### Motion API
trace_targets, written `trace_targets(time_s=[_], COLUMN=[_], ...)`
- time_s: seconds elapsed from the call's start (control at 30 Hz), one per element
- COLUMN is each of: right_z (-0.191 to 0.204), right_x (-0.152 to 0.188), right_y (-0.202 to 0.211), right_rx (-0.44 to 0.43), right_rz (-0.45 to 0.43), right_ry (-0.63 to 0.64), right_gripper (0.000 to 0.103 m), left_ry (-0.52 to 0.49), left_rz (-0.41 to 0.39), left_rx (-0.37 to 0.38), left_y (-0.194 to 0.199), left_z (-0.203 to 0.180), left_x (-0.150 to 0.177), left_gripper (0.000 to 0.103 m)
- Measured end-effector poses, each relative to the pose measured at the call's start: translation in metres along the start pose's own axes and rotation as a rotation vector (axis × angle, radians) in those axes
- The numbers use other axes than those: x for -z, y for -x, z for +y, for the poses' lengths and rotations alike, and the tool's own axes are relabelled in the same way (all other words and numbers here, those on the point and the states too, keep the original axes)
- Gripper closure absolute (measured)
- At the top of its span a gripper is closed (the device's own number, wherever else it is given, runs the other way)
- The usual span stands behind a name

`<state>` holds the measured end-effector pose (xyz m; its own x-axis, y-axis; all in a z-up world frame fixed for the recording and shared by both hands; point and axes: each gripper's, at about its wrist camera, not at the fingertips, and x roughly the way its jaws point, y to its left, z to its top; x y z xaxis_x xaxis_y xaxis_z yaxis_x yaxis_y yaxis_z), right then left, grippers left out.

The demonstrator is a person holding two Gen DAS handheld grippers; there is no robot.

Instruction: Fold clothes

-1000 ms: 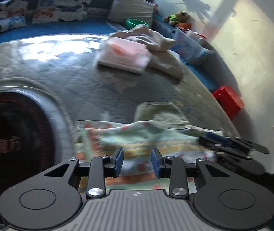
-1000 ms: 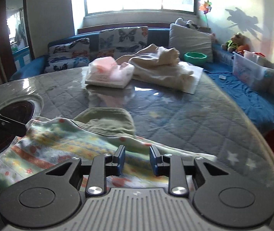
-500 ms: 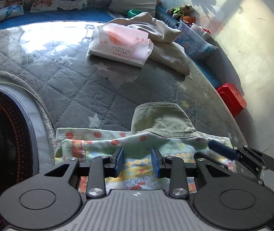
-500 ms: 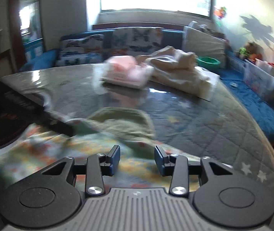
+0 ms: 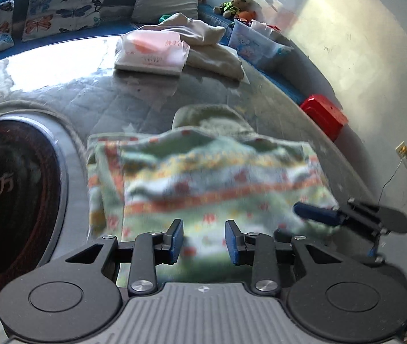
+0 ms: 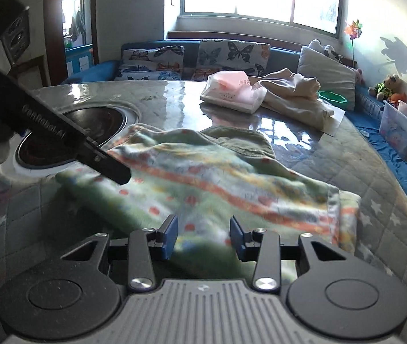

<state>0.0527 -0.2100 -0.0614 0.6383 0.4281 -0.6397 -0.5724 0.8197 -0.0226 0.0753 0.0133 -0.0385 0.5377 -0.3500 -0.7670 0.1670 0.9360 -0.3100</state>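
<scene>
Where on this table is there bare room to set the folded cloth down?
Bare quilted cover lies between the patterned cloth and the tissue pack, and right of the cloth toward the table edge. The far side is crowded by the beige clothes; left sits the round cooktop.

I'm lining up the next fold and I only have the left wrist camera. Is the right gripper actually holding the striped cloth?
Observer: No. In the right wrist view the right gripper stands open. The striped cloth lies ahead of it, with nothing pinched.
Operator: And where does my left one sit, seen from that side?
Observer: The left gripper reaches in over the cloth's left corner, on the side of the round hob. I cannot tell whether it touches the cloth.
</scene>
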Motion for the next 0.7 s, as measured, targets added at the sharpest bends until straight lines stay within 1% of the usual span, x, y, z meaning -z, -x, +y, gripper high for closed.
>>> trace_targets(time_s=[0.1,0.17,0.23,0.3,0.37,0.4,0.5,0.53,0.57,0.6,0.63,0.7], right_z=[0.0,-0.001,0.0,0.003,0.003,0.003,0.005,0.005,0.005,0.006,0.006,0.01], right_x=[0.002,0.005,0.009,0.008,0.007,0.007,0.011,0.011,0.01,0.01,0.009,0.009], right_y=[0.009,0.009,0.005,0.01,0.014,0.013,0.007,0.009,0.011,0.013,0.015,0.017], right_rx=[0.006,0.008,0.016,0.029,0.03,0.032,0.041,0.044,0.047,0.05,0.053,0.051], right_rz=[-0.016,-0.011,0.0,-0.013,-0.036,-0.034,-0.018,-0.023,-0.027,-0.032,-0.037,-0.036], right_ry=[-0.018,-0.045,-0.043,-0.04,-0.062,-0.065,-0.069,-0.073,-0.077,-0.081,-0.086,-0.068], right_gripper=[0.063,0.063,0.063,0.062,0.055,0.049,0.048,0.045,0.04,0.027,0.022,0.019], left_ry=[-0.014,-0.018,-0.01,-0.002,0.0,0.0,0.012,0.015,0.019,0.02,0.02,0.017], left_rz=[-0.017,-0.019,-0.019,-0.022,-0.027,-0.03,-0.037,-0.039,-0.041,-0.044,-0.048,-0.055], left_rx=[-0.01,-0.014,-0.024,-0.025,-0.024,-0.024,-0.025,-0.024,-0.024,-0.025,-0.027,-0.035], left_y=[0.007,0.007,0.005,0.006,0.007,0.008,0.012,0.014,0.016,0.019,0.021,0.025], left_z=[-0.001,-0.001,0.002,0.003,0.003,0.003,0.003,0.003,0.003,0.003,0.003,0.003], left_x=[0.011,0.015,0.018,0.02,0.022,0.023,0.025,0.026,0.027,0.028,0.029,0.031], left_gripper=[0.067,0.067,0.067,0.066,0.063,0.062,0.059,0.059,0.058,0.055,0.052,0.044])
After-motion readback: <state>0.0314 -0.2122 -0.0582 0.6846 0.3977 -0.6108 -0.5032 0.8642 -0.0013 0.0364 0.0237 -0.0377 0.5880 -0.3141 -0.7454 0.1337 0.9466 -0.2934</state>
